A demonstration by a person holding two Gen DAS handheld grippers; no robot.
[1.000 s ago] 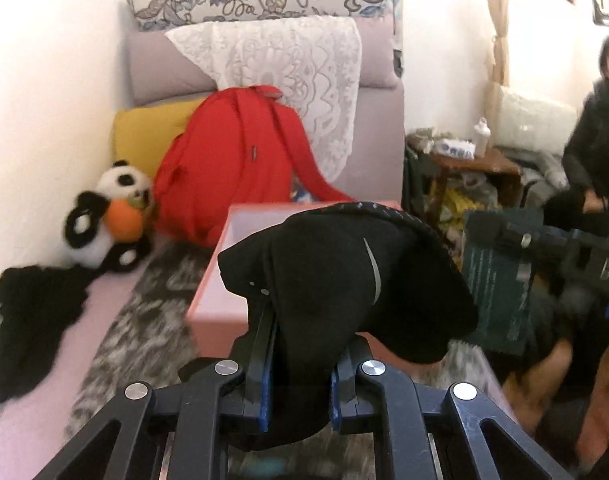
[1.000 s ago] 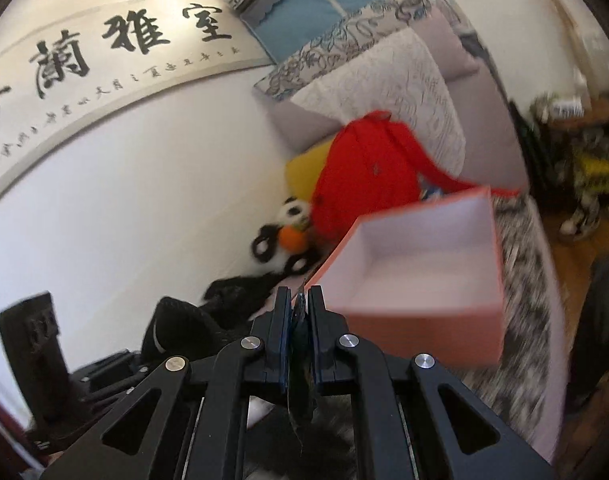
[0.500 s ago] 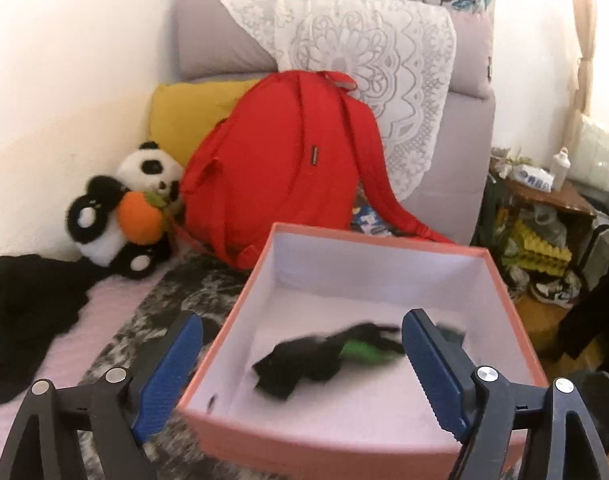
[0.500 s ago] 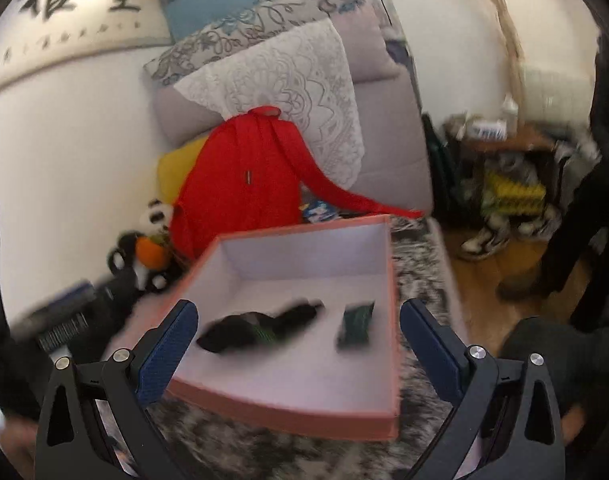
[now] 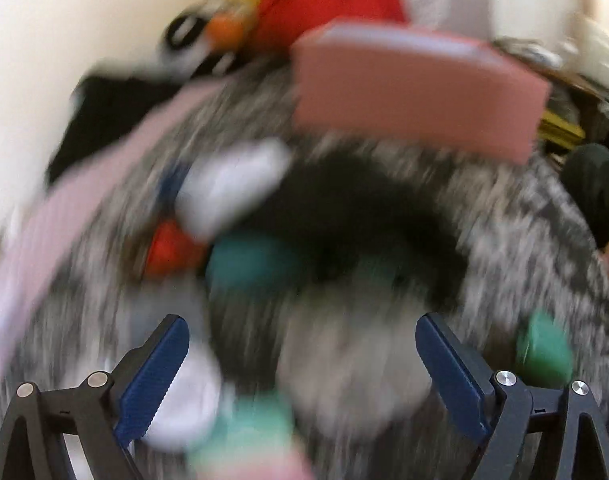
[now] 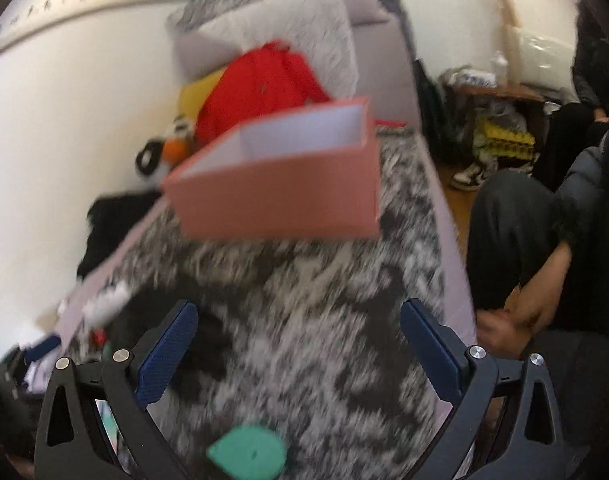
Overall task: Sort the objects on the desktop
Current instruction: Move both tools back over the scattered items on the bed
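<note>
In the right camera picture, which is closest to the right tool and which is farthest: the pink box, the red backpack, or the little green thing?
1. Little green thing: right at the bottom, just below the open right tool.
2. Pink box: in the middle, farther up the speckled blanket.
3. Red backpack: behind the box, by the wall.

Grey-mottled blanket (image 6: pixel 304 320) carries pink box (image 6: pixel 280 196), green block (image 6: pixel 248 454).

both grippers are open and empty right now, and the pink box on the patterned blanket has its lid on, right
Not quite. Both the left gripper and right gripper are open and empty, but the pink box on the patterned blanket has no lid: the right wrist view shows its open top and pale inner walls.
</note>
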